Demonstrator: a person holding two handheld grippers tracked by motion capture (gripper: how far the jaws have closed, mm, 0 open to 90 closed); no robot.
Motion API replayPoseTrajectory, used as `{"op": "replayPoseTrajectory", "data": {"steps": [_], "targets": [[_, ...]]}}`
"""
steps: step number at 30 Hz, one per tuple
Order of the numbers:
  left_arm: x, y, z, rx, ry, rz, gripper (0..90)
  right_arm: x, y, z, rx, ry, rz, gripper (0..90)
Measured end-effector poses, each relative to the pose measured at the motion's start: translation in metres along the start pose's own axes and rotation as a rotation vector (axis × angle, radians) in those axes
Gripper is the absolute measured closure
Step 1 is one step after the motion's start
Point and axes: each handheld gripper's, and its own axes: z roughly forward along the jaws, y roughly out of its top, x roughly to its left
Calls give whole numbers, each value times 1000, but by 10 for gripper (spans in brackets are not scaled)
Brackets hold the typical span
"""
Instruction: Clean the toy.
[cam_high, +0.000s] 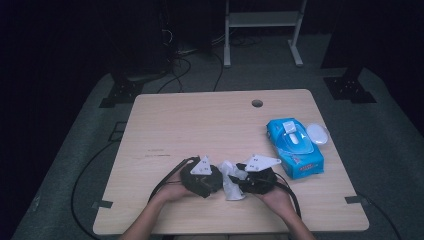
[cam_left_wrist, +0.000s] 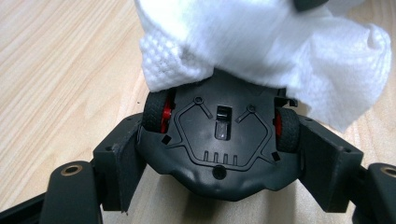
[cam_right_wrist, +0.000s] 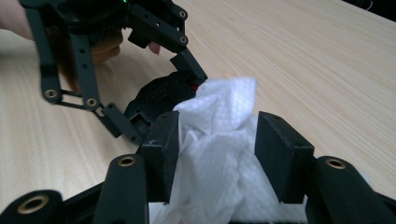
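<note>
The left gripper (cam_left_wrist: 219, 154) squeezes a small black toy car with red wheel hubs (cam_left_wrist: 219, 140), and a white crumpled paper wipe (cam_right_wrist: 219, 140) drapes over the car. The right gripper (cam_right_wrist: 217, 140) stands open around the wipe. Right of the car, well apart, lies a blue pack of wipes (cam_high: 295, 148), with bare wooden table (cam_high: 200, 120) beyond.

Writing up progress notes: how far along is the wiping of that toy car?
Done: a wipe is out of the blue pack, its lid open. In hand: the left gripper clamps the toy car underside up, the wipe draped over one end; the right gripper stands open around the wipe. Left: any further wiping and setting the car down.
</note>
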Motion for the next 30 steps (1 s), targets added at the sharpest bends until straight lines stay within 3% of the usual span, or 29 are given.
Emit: {"op": "replayPoseTrajectory", "data": {"steps": [5, 8, 10, 17, 19, 22, 24, 27, 30], "targets": [[0, 1, 0, 1, 0, 5, 241, 0, 4, 18, 69, -5, -10, 602], [0, 0, 0, 4, -4, 4, 242, -3, 4, 18, 76, 1, -5, 768], [1, -1, 1, 10, -6, -2, 242, -7, 2, 15, 88, 5, 3, 819], [1, -1, 1, 17, -5, 1, 242, -16, -16, -10, 95, -54, 43, 842], [1, 0, 2, 20, -6, 7, 242, -12, -16, -11, 93, -40, 43, 842], [0, 1, 2, 21, -4, 7, 242, 0, -13, -3, 88, 6, -12, 841], [1, -1, 1, 18, -5, -1, 242, 5, -12, -1, 94, 6, -38, 842], [1, -1, 0, 16, -1, 0, 242, -3, -14, -5, 93, -5, -13, 843], [2, 0, -1, 10, -1, -3, 242, -14, -20, -15, 98, -56, 25, 845]]}}
